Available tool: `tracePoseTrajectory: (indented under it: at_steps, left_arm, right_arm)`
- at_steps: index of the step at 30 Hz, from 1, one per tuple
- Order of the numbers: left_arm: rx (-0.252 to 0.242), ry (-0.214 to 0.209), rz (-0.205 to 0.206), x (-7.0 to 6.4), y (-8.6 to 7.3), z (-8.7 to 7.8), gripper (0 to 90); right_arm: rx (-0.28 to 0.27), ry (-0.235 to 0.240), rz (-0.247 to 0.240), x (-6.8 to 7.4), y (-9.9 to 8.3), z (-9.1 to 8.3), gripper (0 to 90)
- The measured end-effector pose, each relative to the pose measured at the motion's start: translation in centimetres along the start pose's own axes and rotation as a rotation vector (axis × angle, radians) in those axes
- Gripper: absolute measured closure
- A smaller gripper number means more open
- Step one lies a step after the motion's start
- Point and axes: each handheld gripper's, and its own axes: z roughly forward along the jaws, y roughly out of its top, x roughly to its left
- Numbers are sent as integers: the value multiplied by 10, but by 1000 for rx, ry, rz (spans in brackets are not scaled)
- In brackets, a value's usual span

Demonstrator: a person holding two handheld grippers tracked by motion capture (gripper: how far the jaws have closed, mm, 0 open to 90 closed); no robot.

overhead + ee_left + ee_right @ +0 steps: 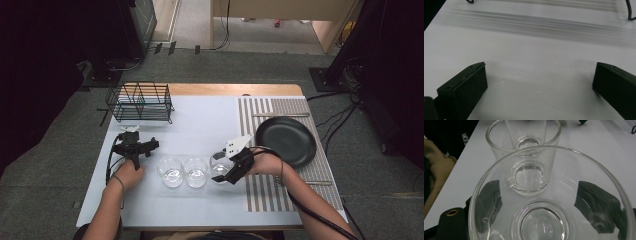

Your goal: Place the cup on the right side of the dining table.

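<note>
High view: 3 glasses in a row; right gripper (231,170) at the right glass (220,164), near the plate (286,141).
Left gripper view: left gripper (540,82) wide, holding nothing, rack (630,12) ahead.
Right gripper view: jaws flank the glass, contact unclear; next glass (524,157) just beyond.
Risk: knocking the neighbour.
Room: open tabletop beyond the row.
</note>
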Motion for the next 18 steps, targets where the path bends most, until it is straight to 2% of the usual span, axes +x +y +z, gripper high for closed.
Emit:
tracePoseTrajectory:
  at_steps: [18]
  left_arm:
    - [-2,0,-1,0,0,0,0]
  right_arm:
    - [-10,-17,17,-3,2,-2,189]
